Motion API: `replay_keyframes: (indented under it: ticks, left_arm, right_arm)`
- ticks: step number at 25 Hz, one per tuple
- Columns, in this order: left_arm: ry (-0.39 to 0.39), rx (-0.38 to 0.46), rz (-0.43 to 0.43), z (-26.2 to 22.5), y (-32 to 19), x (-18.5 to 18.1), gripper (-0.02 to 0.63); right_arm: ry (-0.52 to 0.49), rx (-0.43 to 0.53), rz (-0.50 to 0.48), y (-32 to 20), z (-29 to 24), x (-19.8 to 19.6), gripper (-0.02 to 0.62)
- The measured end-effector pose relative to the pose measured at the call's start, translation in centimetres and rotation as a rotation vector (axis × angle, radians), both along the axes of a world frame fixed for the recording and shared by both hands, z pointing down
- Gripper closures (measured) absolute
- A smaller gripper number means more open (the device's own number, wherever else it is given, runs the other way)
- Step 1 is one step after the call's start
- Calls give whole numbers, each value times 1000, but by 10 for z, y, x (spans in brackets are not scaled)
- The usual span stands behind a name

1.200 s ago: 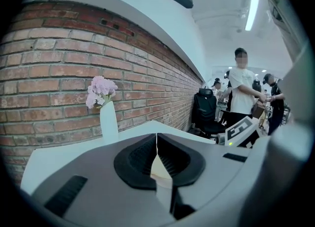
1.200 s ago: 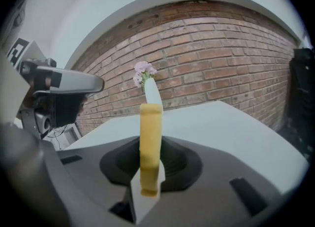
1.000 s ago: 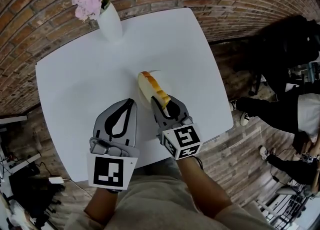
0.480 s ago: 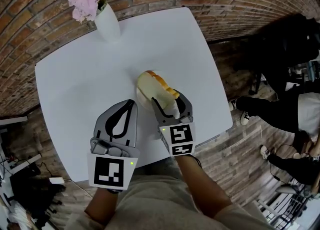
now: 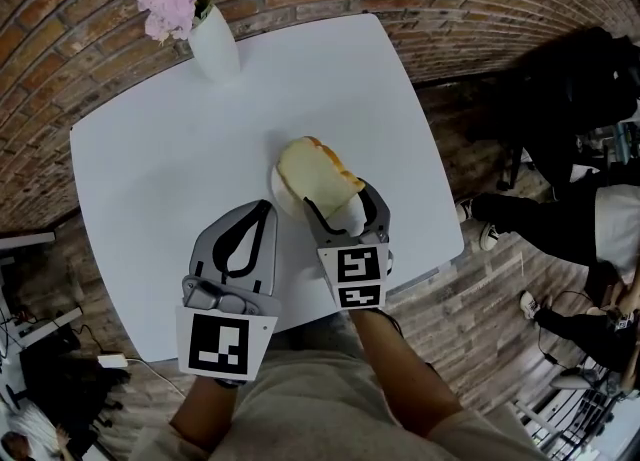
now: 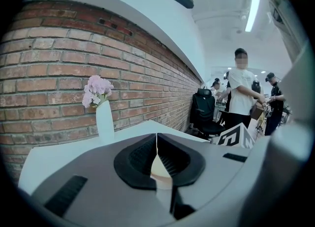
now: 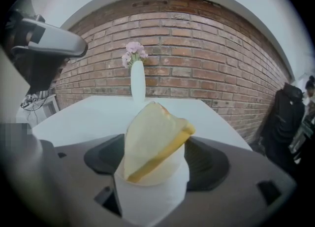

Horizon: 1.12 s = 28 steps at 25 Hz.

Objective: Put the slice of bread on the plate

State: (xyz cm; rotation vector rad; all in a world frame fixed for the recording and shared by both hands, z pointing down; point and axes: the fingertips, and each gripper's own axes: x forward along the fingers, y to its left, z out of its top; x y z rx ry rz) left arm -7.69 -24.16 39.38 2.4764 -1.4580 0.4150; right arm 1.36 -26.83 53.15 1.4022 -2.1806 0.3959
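Observation:
The slice of bread (image 5: 315, 177) rests tilted on a small white plate (image 5: 277, 192) near the middle of the white table (image 5: 150, 169). My right gripper (image 5: 342, 204) sits just behind it, and its jaws have just been opening. They stand wide on either side of the bread (image 7: 152, 140) and plate (image 7: 157, 194), and the pads do not press on it. My left gripper (image 5: 262, 207) hovers to the left of the plate, shut and empty. In the left gripper view its jaws (image 6: 157, 145) meet in a thin line.
A white vase with pink flowers (image 5: 218, 44) stands at the table's far left corner, also in the gripper views (image 7: 138, 81) (image 6: 104, 122). A brick wall runs behind the table. People (image 5: 600, 229) and a black chair (image 6: 204, 113) are off to the right.
The right gripper's jaws have spread apart and let go of the bread. The slice has tipped from standing on edge to lying flatter on the plate. The left gripper stays put.

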Motion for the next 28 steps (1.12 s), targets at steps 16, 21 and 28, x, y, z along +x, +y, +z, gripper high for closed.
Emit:
replay_keyframes:
  ticks: [16,21,28]
  left_arm:
    - [7,16,1,-8,10,4,592]
    - [8,24,4,-11,13,5,592]
    - [10,27,3,-14,17,5,592]
  right_arm:
    - [-18,-99,61,12,5,10,216]
    - [-41,-10,101,6,-16,15,216]
    - [-73,43,99,3,-34,11,216]
